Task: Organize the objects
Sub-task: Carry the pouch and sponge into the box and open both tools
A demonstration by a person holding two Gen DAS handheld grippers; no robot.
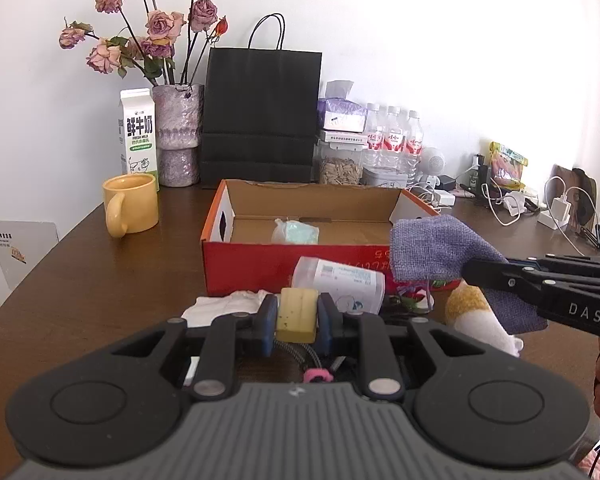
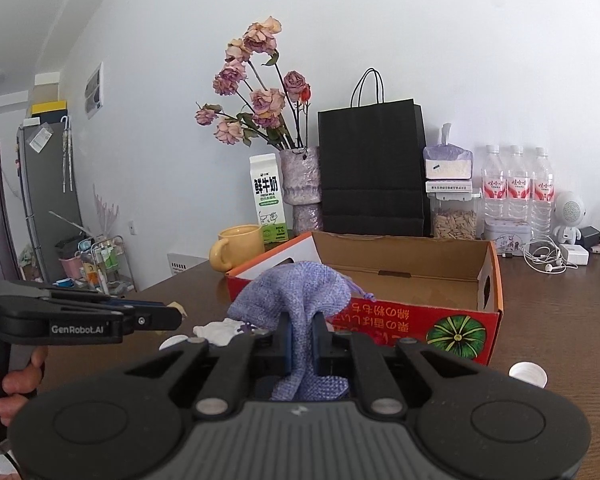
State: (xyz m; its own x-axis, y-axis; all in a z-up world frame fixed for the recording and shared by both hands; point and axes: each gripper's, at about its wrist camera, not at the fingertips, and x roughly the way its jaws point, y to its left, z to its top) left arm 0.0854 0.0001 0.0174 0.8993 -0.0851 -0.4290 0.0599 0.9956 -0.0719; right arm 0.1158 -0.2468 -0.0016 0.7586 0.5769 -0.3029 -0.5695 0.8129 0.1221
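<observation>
Left wrist view: the left tool (image 1: 296, 318) is clamped on a yellow sponge block (image 1: 297, 314), raised above the worktop (image 1: 100, 280); the open red box (image 1: 300, 232) lies at twelve o'clock, just beyond. Right wrist view: the right tool (image 2: 302, 342) pinches a purple cloth pouch (image 2: 296, 296), box again at twelve to one o'clock. Both items seem mid-carry; next, each must clear the box's near wall before release.

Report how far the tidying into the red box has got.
Done: one pale green packet lies in the red box. In hand: left gripper holds a yellow block; right gripper holds a purple pouch. Left: plastic container, white cloth.
</observation>
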